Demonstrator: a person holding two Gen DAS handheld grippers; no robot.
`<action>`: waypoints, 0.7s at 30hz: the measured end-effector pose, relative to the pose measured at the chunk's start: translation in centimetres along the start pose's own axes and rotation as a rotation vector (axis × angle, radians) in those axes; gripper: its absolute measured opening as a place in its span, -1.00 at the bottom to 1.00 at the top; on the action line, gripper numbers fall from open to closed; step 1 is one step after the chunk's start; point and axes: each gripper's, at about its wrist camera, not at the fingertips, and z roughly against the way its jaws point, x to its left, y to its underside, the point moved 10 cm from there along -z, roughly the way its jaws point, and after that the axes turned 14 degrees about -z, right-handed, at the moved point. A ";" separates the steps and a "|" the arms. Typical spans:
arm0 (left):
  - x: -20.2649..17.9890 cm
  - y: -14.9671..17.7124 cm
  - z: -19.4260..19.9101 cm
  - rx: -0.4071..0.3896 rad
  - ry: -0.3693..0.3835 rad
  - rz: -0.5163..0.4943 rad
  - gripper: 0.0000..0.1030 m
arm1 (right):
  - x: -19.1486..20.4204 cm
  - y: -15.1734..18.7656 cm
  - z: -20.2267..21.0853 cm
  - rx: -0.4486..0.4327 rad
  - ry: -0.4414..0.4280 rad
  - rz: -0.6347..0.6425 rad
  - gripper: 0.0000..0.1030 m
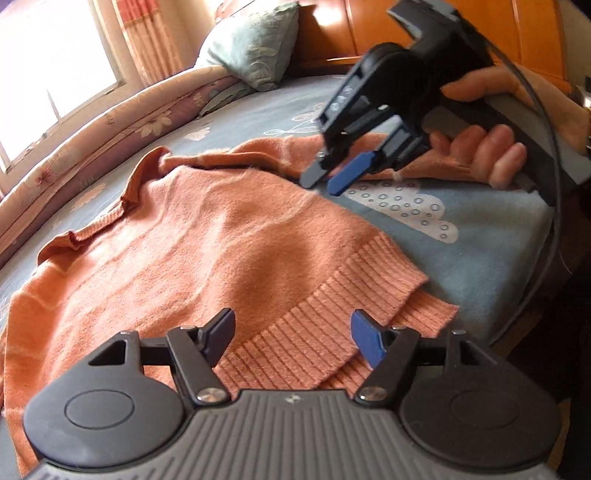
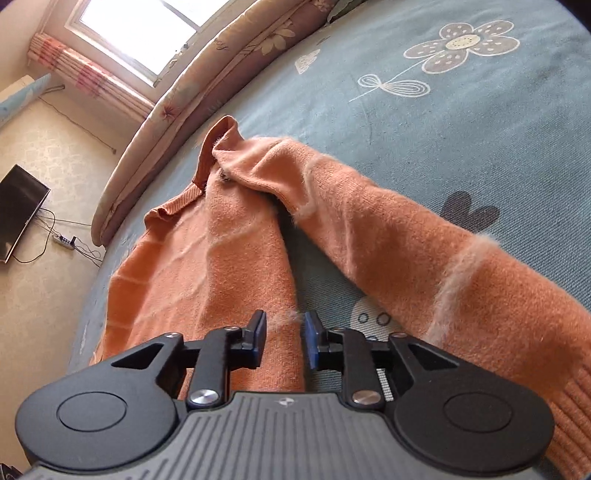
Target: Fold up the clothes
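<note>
An orange knit sweater (image 1: 207,240) lies spread on the blue flowered bed sheet (image 1: 461,251), collar (image 1: 136,184) toward the far left and ribbed hem (image 1: 332,314) nearest my left gripper. My left gripper (image 1: 291,317) hovers open just above that hem, with nothing between its fingers. One sleeve (image 2: 406,251) stretches out to the right of the body (image 2: 229,258). My right gripper (image 2: 285,319), held by a hand (image 1: 491,155), sits low over the sweater's right side edge. Its jaws stand a narrow gap apart, with fuzzy fabric showing in the gap and the pads not pressing it.
A rolled floral quilt (image 1: 110,122) runs along the bed's far side under a bright window. A pale green pillow (image 1: 255,48) leans against the orange wooden headboard (image 1: 369,29). On the floor beside the bed are a dark screen (image 2: 18,210) and a power strip (image 2: 62,240).
</note>
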 end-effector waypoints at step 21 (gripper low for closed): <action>-6.7 -4.1 -2.1 -0.068 0.072 -0.339 -0.97 | 0.3 -0.8 2.6 -0.076 0.001 0.010 -0.20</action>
